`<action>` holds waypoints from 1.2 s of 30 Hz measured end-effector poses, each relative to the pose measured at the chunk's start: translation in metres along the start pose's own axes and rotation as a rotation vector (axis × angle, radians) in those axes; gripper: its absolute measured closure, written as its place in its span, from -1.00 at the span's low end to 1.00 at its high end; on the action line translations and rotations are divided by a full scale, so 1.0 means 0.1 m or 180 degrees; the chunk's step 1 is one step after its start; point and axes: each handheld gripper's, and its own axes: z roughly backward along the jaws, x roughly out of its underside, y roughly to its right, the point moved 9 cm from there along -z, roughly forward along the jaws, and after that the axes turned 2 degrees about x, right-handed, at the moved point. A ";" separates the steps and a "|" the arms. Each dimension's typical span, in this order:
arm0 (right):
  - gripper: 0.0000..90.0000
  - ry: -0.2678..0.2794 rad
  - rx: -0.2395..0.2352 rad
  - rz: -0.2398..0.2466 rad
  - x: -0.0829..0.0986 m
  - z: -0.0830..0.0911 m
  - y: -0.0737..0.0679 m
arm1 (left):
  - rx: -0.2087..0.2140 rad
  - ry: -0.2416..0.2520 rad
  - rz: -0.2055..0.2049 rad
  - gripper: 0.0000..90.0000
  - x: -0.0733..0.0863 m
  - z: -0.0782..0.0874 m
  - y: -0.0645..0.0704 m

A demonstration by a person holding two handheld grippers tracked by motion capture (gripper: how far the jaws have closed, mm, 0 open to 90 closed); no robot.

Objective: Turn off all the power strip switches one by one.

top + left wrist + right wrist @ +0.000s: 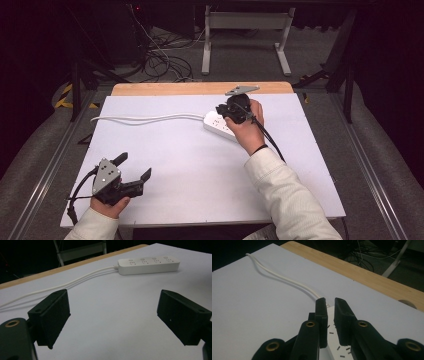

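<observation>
- Wide white table (200, 170), wooden strip along the far edge; dark room beyond, cables on the floor, pale desk frame further back.
- Power strip (148, 265) lying flat, well ahead of the left jaws, directly under the right ones; cord (145, 118) trailing away to the left.
- Right gripper (223, 111) down over the strip's cord end, jaws nearly pressed together, thin gap between, pinching nothing visible.
- Left gripper (134, 167) parked near the front edge, jaws spread wide, empty.
- Early going, by the look: strip reached, no firm grip yet; pressing or moving probably left.
</observation>
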 end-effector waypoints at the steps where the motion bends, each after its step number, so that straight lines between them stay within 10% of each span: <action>1: 0.80 0.0000 -0.0022 -0.0005 0.01 0.04 -0.01 | -0.0007 -0.0001 -0.0014 -0.73 0.00 0.00 0.00; 19: -0.05 0.0367 -0.0382 0.0235 0.24 0.77 -0.18 | -0.0052 -0.0002 -0.0022 -0.74 0.02 0.06 0.01; 36: -0.50 0.0617 -0.0547 0.0044 0.84 1.15 -0.12 | -0.0078 -0.0009 -0.0046 -0.74 0.04 0.09 0.01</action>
